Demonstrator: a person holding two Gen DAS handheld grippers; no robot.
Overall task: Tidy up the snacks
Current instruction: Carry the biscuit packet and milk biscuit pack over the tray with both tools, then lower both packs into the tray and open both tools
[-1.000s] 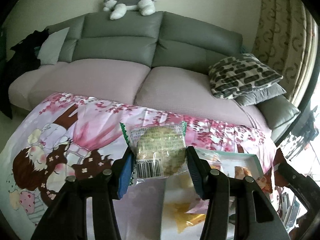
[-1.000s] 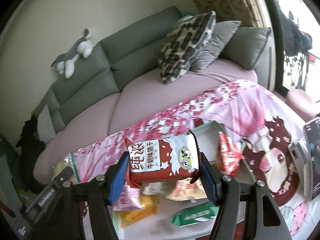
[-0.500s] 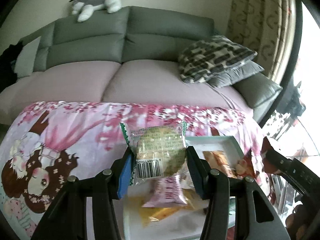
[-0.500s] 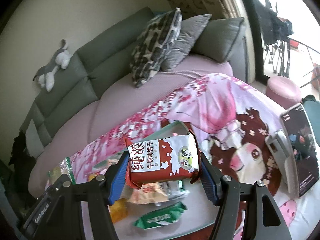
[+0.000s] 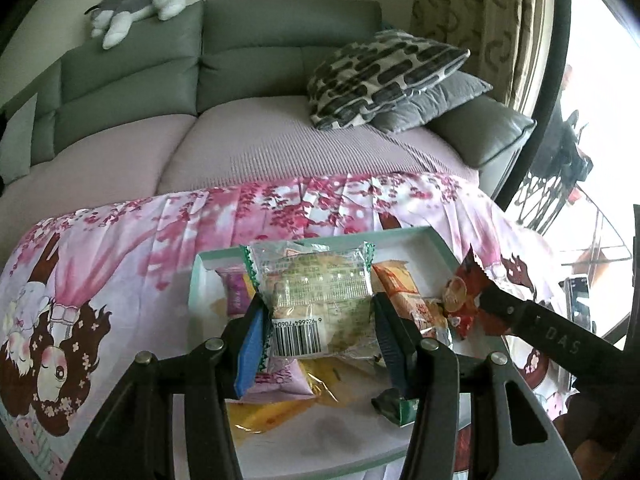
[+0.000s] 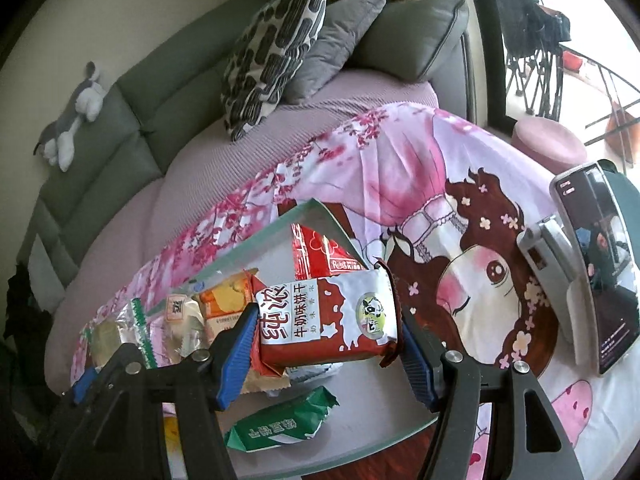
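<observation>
We see a grey sofa [image 5: 248, 60] behind a table spread with a pink cartoon-print cloth [image 5: 120, 248], and on the cloth a pale green tray [image 5: 436, 240] already carrying several snack packets. A phone on a stand [image 6: 596, 264] sits at the cloth's right edge.

Our left gripper [image 5: 318, 316] pinches a clear-wrapped pastry packet [image 5: 316, 292] by its sides and holds it above the near half of the tray. Our right gripper [image 6: 326, 332] clamps a red-and-white milk biscuit packet [image 6: 328, 316] crosswise between its blue pads, over the tray's right part, above a green packet [image 6: 280, 424] lying flat.

We judge the step in hand to be carrying both snacks to the tray (neither packet appears to rest on anything yet). The next move calls for lowering each packet onto a free patch of tray, then spreading the pads so the packets settle without sliding onto the pile.
</observation>
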